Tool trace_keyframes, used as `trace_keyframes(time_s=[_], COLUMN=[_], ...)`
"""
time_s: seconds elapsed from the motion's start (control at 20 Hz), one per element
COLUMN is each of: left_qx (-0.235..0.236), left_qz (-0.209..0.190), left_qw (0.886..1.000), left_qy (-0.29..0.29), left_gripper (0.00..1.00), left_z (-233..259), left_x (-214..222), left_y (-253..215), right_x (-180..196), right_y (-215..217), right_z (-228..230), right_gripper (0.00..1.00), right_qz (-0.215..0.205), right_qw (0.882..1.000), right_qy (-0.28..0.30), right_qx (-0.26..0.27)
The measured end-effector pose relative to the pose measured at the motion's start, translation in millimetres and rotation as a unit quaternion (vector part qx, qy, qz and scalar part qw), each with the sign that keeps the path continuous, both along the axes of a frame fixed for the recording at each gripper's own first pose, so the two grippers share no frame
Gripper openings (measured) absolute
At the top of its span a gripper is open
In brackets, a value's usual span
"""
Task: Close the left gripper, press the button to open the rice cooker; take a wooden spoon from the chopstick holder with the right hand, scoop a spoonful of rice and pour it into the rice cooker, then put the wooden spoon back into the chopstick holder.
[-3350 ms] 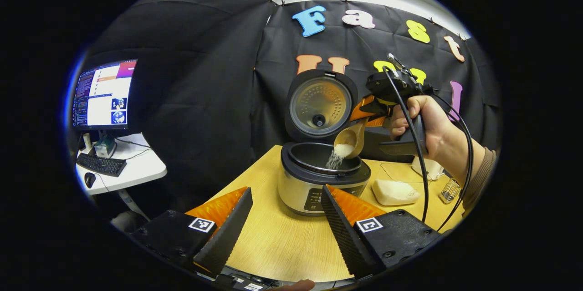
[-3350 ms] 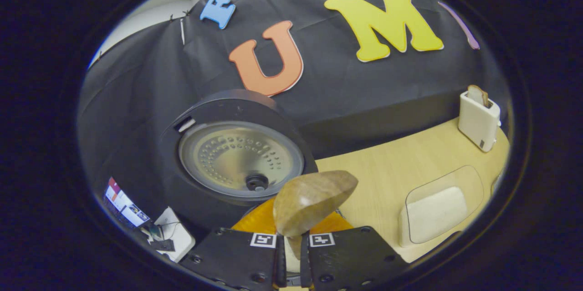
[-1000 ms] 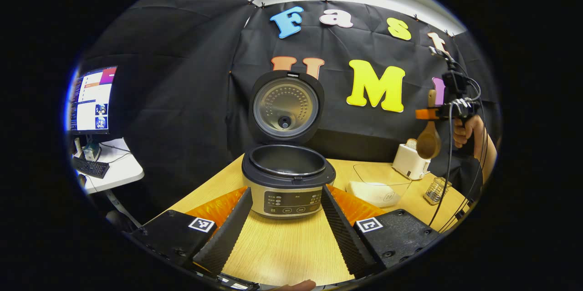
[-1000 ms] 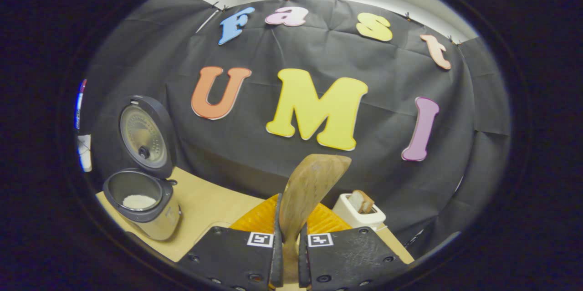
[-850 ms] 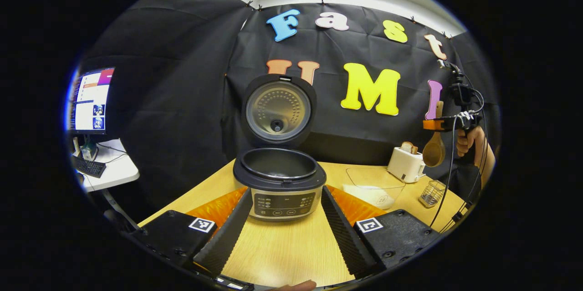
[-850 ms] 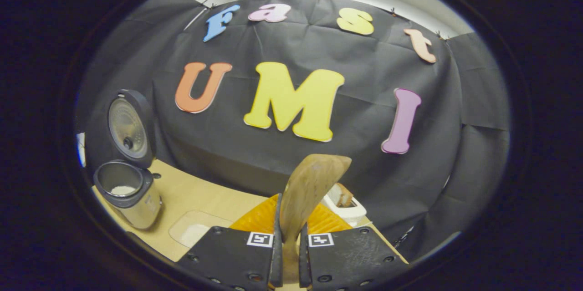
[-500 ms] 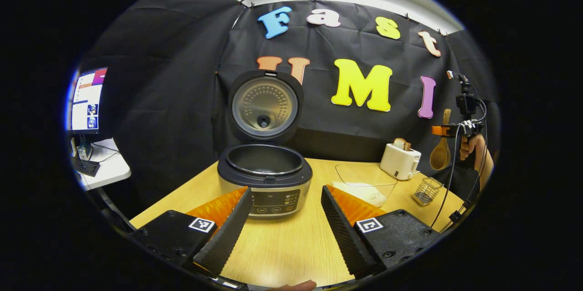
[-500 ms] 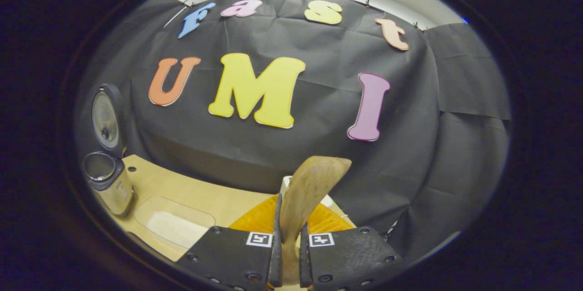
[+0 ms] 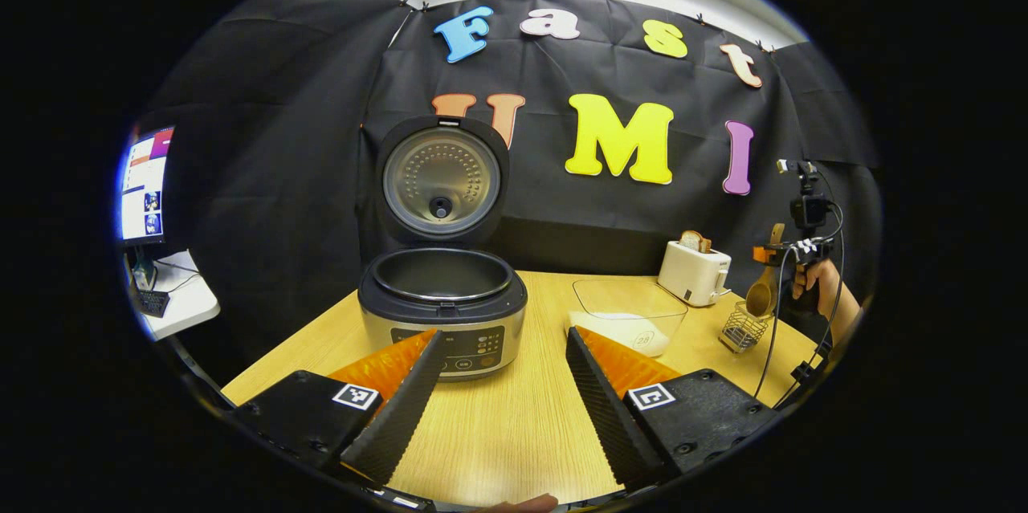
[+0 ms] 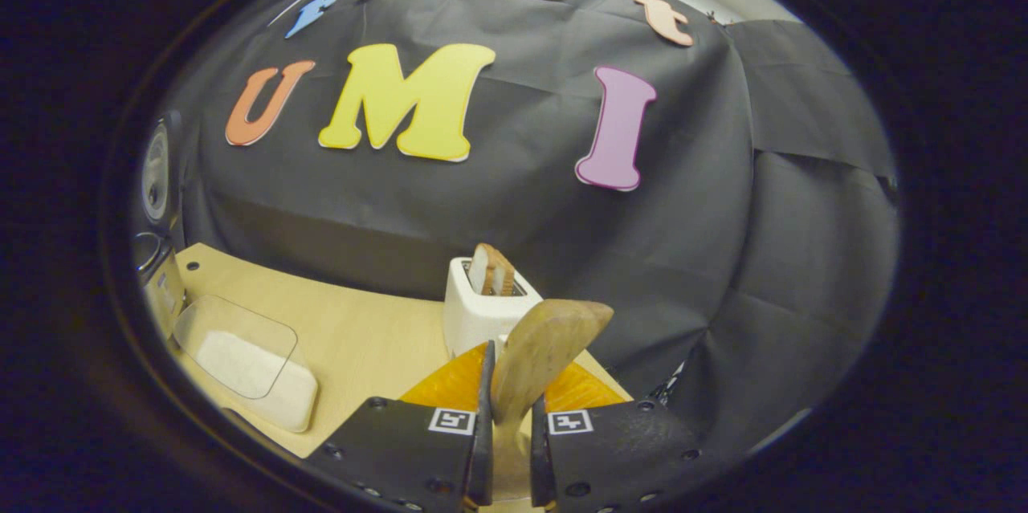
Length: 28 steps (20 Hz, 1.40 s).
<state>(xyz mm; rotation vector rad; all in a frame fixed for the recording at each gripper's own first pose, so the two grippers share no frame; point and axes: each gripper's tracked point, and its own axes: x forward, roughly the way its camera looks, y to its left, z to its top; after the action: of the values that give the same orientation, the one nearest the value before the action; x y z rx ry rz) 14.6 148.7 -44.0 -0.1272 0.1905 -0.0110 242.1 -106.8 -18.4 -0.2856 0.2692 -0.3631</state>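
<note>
The rice cooker (image 9: 442,312) stands on the wooden table with its lid (image 9: 441,180) raised; its edge also shows far left in the right gripper view (image 10: 157,272). My left gripper (image 9: 502,372) hovers open in front of the cooker with nothing between its fingers. At the far right, a hand holds my right gripper (image 9: 775,254), shut on the wooden spoon (image 9: 760,296), whose bowl hangs just above the wire chopstick holder (image 9: 740,328). In the right gripper view my right gripper (image 10: 508,417) clamps the spoon (image 10: 540,356) by its handle. A clear bowl of rice (image 9: 628,314) sits between cooker and holder.
A white toaster (image 9: 694,272) with bread stands at the back right, close behind the spoon in the right gripper view (image 10: 482,308). The rice bowl (image 10: 245,368) lies at the left there. A monitor (image 9: 143,185) and a side desk (image 9: 181,296) are beyond the table's left edge.
The right gripper has carried the spoon away from the cooker to the right and down, until its bowl hangs over the chopstick holder. The left gripper stays open.
</note>
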Motion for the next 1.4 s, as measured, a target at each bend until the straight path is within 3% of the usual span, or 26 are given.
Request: trace_keyframes(time_s=[0.1, 0.3, 0.45, 0.65, 0.7, 0.8, 0.95, 1.4], left_qx=[0.0, -0.003, 0.002, 0.02, 0.025, 0.047, 0.05, 0.03], left_qz=[0.001, -0.002, -0.005, 0.004, 0.009, 0.018, 0.037, 0.088], left_qw=[1.0, 1.0, 1.0, 1.0, 1.0, 0.999, 0.998, 0.995], left_qy=[0.001, 0.007, 0.005, -0.005, -0.008, -0.01, -0.017, -0.038], left_gripper=[0.97, 0.97, 0.97, 0.97, 0.96, 0.97, 0.97, 0.96], left_z=[-0.9, -4.7, -3.3, 0.8, 0.6, -2.1, 1.3, 74.8], left_x=[1.0, 2.1, 2.5, 1.7, 2.1, 6.4, 11.2, 66.4], left_y=[0.5, -3.0, -7.5, -10.1, -10.6, -11.4, -5.6, 39.8], right_x=[2.4, 0.7, -3.4, -15.2, -18.3, -20.1, -30.3, -67.9], right_y=[-0.9, -9.7, -18.6, -17.1, -16.0, -5.7, 3.2, 40.6], right_z=[-12.0, -28.5, -12.9, 7.8, 9.0, 4.3, -3.9, -8.0], right_gripper=[0.33, 0.33, 0.5, 0.63, 0.7, 0.93, 0.98, 0.97], right_qz=[0.006, -0.016, -0.035, -0.03, -0.027, -0.005, 0.006, 0.053], right_qw=[1.0, 0.999, 0.999, 0.999, 0.998, 0.998, 0.997, 0.995], right_qy=[0.012, 0.027, 0.002, -0.041, -0.05, -0.059, -0.06, -0.068], right_qx=[0.028, 0.035, 0.008, 0.002, 0.009, 0.034, 0.05, 0.044])
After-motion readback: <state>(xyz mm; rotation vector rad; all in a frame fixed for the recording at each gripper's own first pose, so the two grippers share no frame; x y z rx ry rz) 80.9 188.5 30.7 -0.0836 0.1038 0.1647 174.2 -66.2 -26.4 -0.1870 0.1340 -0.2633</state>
